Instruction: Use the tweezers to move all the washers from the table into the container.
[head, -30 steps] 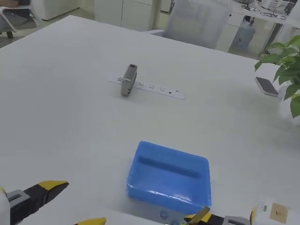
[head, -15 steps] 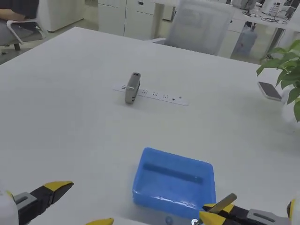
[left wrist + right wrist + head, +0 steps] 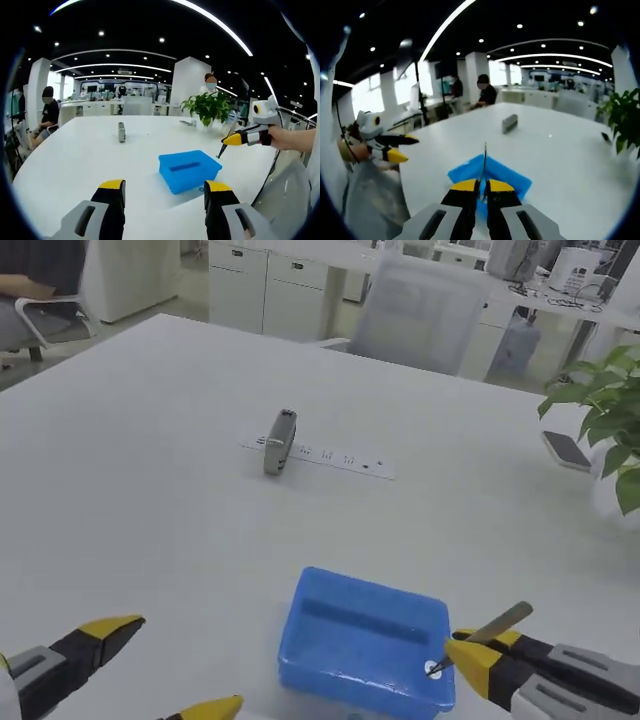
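Observation:
A blue rectangular container (image 3: 360, 635) sits on the white table near its front edge; it also shows in the left gripper view (image 3: 189, 169) and under my right jaws (image 3: 465, 172). My right gripper (image 3: 458, 648) is shut on brass-coloured tweezers (image 3: 500, 621), seen from behind as a thin blade (image 3: 484, 162). Their tip holds a small silver washer (image 3: 433, 669) over the container's near right corner. My left gripper (image 3: 190, 662) stands open and holds nothing at the lower left, jaws wide apart (image 3: 165, 192), well clear of the container.
A white power strip (image 3: 335, 456) with a grey adapter (image 3: 278, 440) lies mid-table. A phone (image 3: 567, 450) and a potted plant (image 3: 605, 400) are at the right edge. An office chair (image 3: 425, 315) stands behind the table.
My right gripper has come up from the bottom edge with the tweezers, bringing the washer from beside the container's front wall to above its near right corner. The left gripper has barely moved.

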Demonstrator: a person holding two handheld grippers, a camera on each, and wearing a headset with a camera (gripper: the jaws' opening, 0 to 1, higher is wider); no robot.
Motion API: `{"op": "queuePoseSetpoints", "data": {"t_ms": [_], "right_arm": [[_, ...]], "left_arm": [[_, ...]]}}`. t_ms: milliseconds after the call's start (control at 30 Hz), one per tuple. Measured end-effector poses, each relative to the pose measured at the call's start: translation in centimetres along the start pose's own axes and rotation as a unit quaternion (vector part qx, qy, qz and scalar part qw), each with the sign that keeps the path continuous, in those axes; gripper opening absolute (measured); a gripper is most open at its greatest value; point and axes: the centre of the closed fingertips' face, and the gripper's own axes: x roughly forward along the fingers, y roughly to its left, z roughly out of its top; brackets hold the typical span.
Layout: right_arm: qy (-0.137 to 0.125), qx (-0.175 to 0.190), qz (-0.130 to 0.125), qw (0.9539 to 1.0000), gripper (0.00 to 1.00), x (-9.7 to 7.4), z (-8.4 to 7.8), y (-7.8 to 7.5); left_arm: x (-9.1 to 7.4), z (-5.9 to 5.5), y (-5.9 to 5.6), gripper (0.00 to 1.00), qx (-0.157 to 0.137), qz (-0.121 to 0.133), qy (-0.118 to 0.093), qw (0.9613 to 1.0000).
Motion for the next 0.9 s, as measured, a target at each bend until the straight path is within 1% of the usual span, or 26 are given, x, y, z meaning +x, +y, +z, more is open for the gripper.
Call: {"op": "queuePoseSetpoints", "data": {"t_ms": [33,67,100,133,167,200,367,433,500,567,600,633,667,767,900], "right_arm": [[-0.002,0.004,-0.001,1.0,0.03,0.1,0.1,-0.1],[-0.004,0.009,-0.003,0.9999,0.03,0.2,0.1,-0.3],[-0.007,0.021,-0.004,0.9998,0.03,0.5,0.2,-0.7],[-0.007,0.024,-0.005,0.9997,0.03,0.7,0.2,-1.0],[-0.007,0.027,-0.007,0.9996,0.03,1.0,0.2,-1.3],[-0.006,0.029,-0.007,0.9996,0.03,1.2,0.2,-1.3],[0.01,0.029,-0.009,0.9995,0.03,2.3,-0.3,-1.9],[0.014,0.028,-0.008,0.9995,0.03,2.6,-0.5,-2.1],[0.021,0.026,-0.008,0.9994,0.03,3.3,-0.9,-2.4],[0.03,0.023,-0.006,0.9992,0.03,3.8,-1.3,-2.5],[0.033,0.022,-0.006,0.9992,0.03,4.0,-1.4,-2.6],[0.037,0.021,-0.005,0.9991,0.03,4.3,-1.6,-2.6],[0.041,0.018,-0.003,0.999,0.03,4.5,-1.8,-2.5],[0.055,0.013,0.002,0.9984,0.03,5.2,-2.7,-2.7],[0.072,0.003,0.008,0.9974,0.03,5.9,-3.5,-2.7]], "left_arm": [[0.0,0.3,-0.1,0.66,-0.002,-0.003,-0.007,1.0],[0.0,1.0,-0.4,0.67,-0.008,-0.009,-0.026,0.9996],[-0.1,1.6,-0.8,0.7,-0.015,-0.014,-0.04,0.999],[-0.2,2.3,-1.0,0.72,-0.022,-0.019,-0.058,0.9979],[-0.3,2.7,-1.1,0.73,-0.027,-0.02,-0.069,0.997],[-0.4,2.9,-1.0,0.73,-0.031,-0.021,-0.075,0.9965],[-0.6,3.0,-0.6,0.76,-0.041,-0.009,-0.078,0.9961],[-0.6,3.2,-0.6,0.79,-0.044,-0.009,-0.084,0.9955],[-0.7,3.7,-0.8,0.83,-0.043,-0.005,-0.095,0.9945],[-0.7,3.5,-0.8,0.87,-0.037,0.003,-0.094,0.9949],[-0.8,3.3,-0.7,0.9,-0.031,0.009,-0.09,0.9954],[-0.9,3.2,-0.6,0.92,-0.023,0.016,-0.091,0.9954],[-0.9,3.2,-0.5,0.93,-0.021,0.018,-0.092,0.9953],[-1.0,3.7,-0.1,0.96,-0.021,0.023,-0.107,0.9938],[-1.3,3.6,0.6,0.95,-0.028,0.036,-0.108,0.9931]]}}
